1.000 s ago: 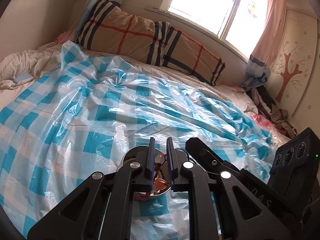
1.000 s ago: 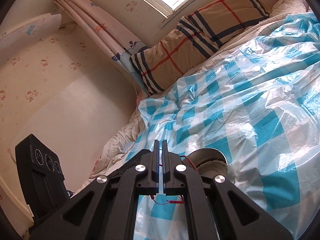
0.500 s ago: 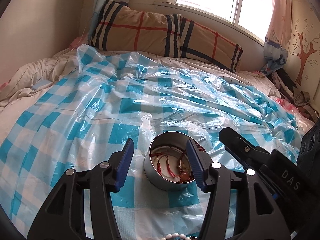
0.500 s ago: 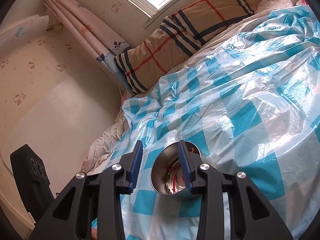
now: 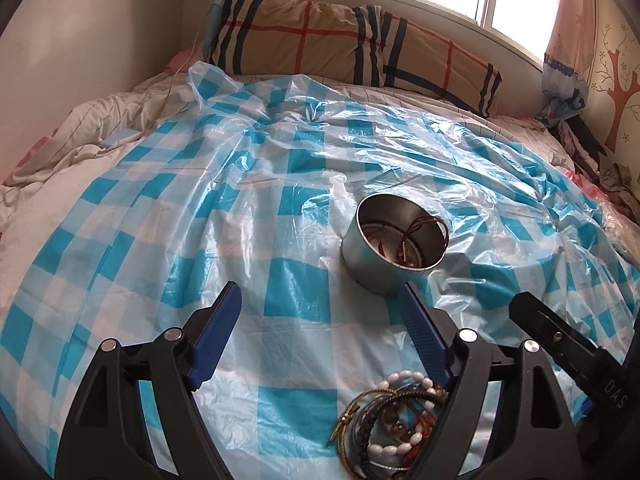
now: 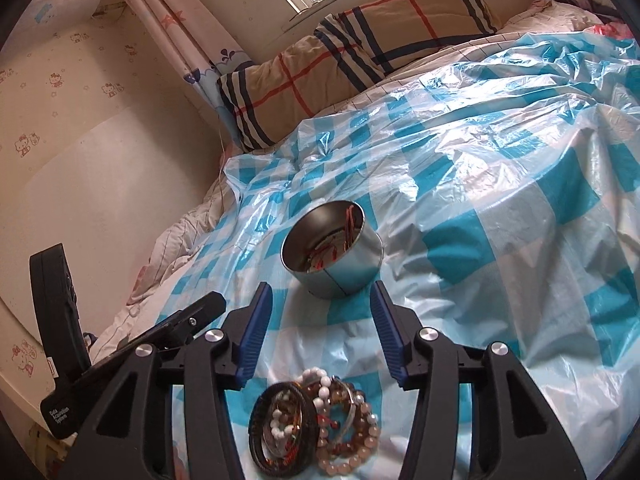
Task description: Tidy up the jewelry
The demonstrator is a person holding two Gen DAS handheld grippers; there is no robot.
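A round metal tin [image 5: 394, 246] [image 6: 332, 252] stands upright on the blue-checked plastic sheet, with red cord jewelry inside it. A pile of bead bracelets [image 5: 394, 416] [image 6: 314, 420] lies on the sheet nearer than the tin. My left gripper [image 5: 320, 298] has pulled back from the tin; its jaws are opening and hold nothing. My right gripper [image 6: 320, 296] sits just short of the tin with the pile below its jaws, which are opening and hold nothing. In the left wrist view the right gripper's finger [image 5: 560, 340] shows at lower right.
The crinkled plastic sheet [image 5: 200, 208] covers a bed. A plaid pillow [image 5: 340, 40] lies at the head under the window. A wall [image 6: 80, 180] borders the bed's left side, and clothes [image 5: 600, 168] are heaped at the right edge.
Both grippers were shut over the tin on red cord; both opened, let it go into the tin and drew back. The bracelet pile has come into view.
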